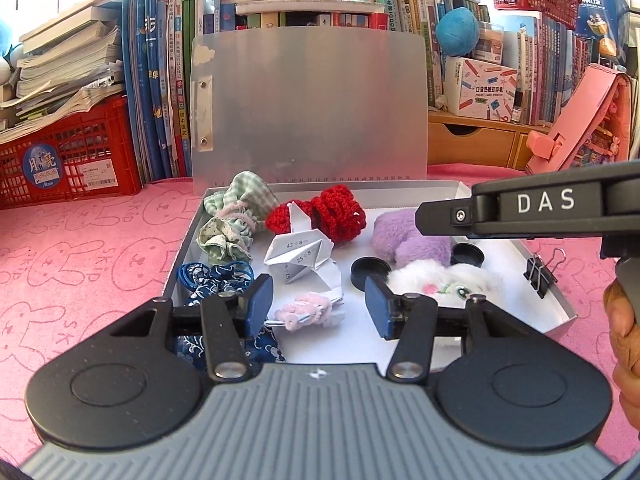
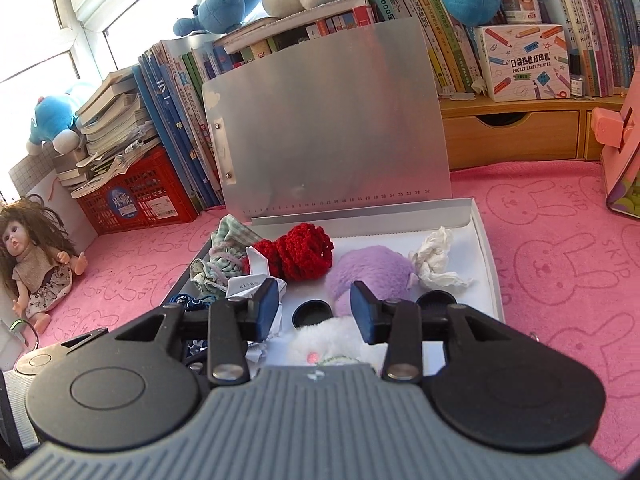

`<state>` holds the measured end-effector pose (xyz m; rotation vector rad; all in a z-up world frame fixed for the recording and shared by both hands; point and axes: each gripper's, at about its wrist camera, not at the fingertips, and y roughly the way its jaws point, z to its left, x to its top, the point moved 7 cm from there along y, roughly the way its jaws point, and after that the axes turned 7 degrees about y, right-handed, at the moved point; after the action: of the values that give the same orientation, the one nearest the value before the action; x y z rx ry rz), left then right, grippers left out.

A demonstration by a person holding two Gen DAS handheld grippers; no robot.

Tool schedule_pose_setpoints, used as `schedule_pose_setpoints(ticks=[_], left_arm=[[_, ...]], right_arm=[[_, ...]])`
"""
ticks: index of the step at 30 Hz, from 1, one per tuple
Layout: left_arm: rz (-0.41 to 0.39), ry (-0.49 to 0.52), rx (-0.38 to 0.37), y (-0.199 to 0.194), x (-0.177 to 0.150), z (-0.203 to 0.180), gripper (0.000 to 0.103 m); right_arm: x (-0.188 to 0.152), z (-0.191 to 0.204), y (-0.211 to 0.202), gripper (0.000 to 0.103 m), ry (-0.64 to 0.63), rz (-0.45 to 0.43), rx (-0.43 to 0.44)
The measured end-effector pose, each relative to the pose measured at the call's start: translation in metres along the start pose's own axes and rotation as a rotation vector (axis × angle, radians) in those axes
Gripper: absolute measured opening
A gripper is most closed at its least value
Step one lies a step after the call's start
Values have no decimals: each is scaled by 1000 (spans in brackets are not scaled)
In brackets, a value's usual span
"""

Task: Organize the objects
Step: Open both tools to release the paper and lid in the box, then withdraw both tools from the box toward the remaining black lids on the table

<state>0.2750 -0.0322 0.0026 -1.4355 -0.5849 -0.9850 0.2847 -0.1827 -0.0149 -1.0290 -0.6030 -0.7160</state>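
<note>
Grey box (image 1: 182,256) with red crochet (image 1: 332,212), purple plush (image 1: 404,240), folded paper (image 1: 300,256).

The left claw (image 1: 318,306) has two dark blue rectangular pads (image 1: 260,306) on black metal link arms, each pinned with round silver rivets to a grey ribbed housing flanked by two black round discs. The right claw (image 2: 314,310) is built the same way, with a small white mark on its grey housing. Seen from the left, its black side bears white letters "DAS" and a small silver screw.
</note>
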Motion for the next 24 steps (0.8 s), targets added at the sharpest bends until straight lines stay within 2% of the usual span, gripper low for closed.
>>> schedule_pose_setpoints(ticks=[7, 17, 24], left_arm=[[-15, 14, -20, -33, -6, -8, 61], [-22, 22, -66, -73, -36, -23, 64], [-11, 17, -87, -91, -60, -29, 71]], right_arm=[[-13, 2, -36, 59, -29, -24, 33], [-47, 3, -80, 61, -75, -32, 78], [-67, 4, -106, 64, -123, -48, 88]])
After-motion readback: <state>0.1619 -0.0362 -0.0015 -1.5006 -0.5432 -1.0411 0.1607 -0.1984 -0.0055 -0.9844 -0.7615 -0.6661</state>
